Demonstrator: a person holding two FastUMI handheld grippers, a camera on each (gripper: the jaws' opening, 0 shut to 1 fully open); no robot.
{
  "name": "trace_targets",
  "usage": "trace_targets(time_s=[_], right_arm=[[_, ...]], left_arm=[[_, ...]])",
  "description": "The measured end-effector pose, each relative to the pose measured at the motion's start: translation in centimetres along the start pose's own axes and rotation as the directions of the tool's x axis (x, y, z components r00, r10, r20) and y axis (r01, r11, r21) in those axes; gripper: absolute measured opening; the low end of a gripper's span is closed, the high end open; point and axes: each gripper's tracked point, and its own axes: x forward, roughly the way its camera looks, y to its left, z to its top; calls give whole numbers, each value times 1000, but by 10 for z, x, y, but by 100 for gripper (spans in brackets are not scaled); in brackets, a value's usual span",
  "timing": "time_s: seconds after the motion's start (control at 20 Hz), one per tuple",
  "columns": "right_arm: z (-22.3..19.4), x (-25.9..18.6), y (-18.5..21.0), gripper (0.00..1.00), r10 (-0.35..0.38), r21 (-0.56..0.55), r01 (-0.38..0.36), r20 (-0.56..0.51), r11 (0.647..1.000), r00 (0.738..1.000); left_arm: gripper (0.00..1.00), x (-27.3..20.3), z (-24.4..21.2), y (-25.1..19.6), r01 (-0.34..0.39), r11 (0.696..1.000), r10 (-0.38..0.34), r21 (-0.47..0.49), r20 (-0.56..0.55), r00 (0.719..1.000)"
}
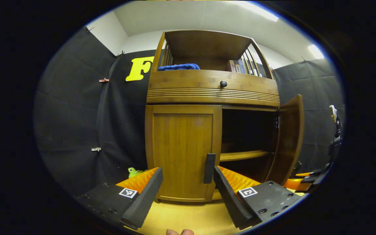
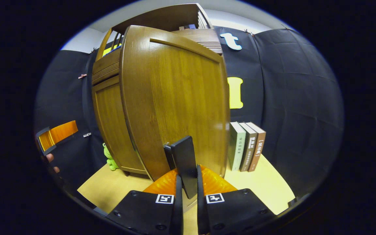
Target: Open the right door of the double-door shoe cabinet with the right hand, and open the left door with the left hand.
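Note:
The wooden shoe cabinet (image 1: 212,88) stands on a yellow table. Its left door (image 1: 183,150) is closed, with a dark vertical handle (image 1: 209,168) at its right edge. My left gripper (image 1: 188,192) is open in front of that door; the handle sits just inside the right finger, untouched. The right door (image 1: 289,137) is swung out, showing a dark inside with a shelf (image 1: 243,155). In the right gripper view the right door (image 2: 175,101) is close up, and my right gripper (image 2: 187,192) is shut on its dark handle (image 2: 184,163).
A green toy frog (image 1: 134,171) sits at the cabinet's left foot. Three books (image 2: 246,147) stand right of the open door. A blue cloth (image 1: 179,67) and more books lie on the top shelf above a drawer knob (image 1: 223,84). Black cloth walls surround the table.

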Motion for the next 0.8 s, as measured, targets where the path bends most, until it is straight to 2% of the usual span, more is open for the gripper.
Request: trace_targets(time_s=[0.25,0.45,0.5,0.65,0.8], right_arm=[[8,-20,-51,20,-22,39,22,-5,999,1000],[13,-30,-97,17,-80,-12,80,12,997,997],[18,-32,-103,11,-77,-18,77,16,997,997],[22,-39,-118,11,-74,-29,75,15,997,997],[30,-47,-139,11,-115,-50,117,36,992,993]], left_arm=[[96,15,4,-25,-9,1000,9,11,8,1000],[96,29,4,-45,1,1000,-1,11,3,1000],[96,32,4,-50,4,1000,-4,15,5,1000],[96,44,2,-63,18,1000,-18,15,3,1000],[97,54,-2,-72,23,1000,-23,7,-7,1000]])
